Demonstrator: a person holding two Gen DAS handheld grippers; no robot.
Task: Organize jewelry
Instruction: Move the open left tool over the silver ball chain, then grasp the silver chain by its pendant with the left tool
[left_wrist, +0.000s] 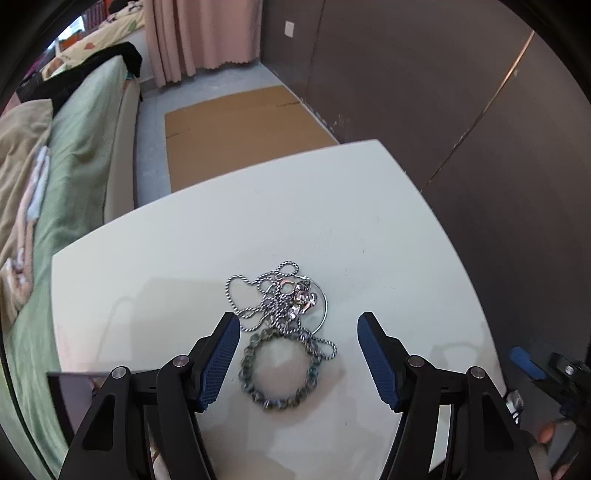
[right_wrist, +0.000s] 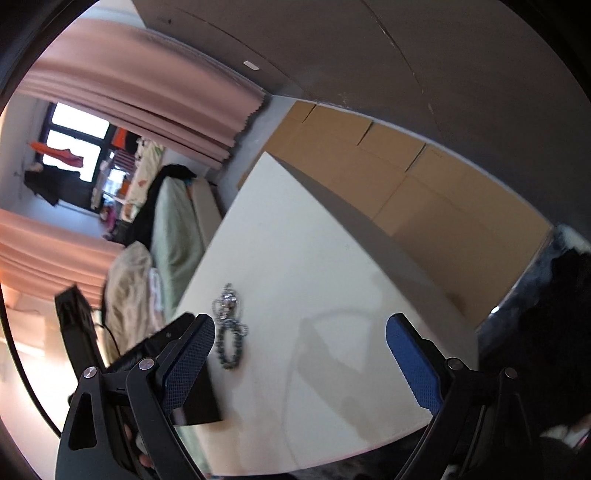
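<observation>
A tangle of jewelry lies on the white desk (left_wrist: 184, 236): a beaded bracelet (left_wrist: 279, 370) at the near end, touching a knot of silver chains (left_wrist: 273, 299) and a thin wire hoop (left_wrist: 325, 302) just beyond it. The left gripper (left_wrist: 295, 325) hangs over the bracelet, its blue fingers (left_wrist: 221, 354) spread wide on either side and holding nothing. The right gripper (right_wrist: 301, 332) is well to the right of the bracelet, fingers (right_wrist: 413, 365) also spread and empty above bare desk. A green bed (left_wrist: 85, 155) stands left of the desk, flattened cardboard (left_wrist: 240, 129) on the floor beyond it.
</observation>
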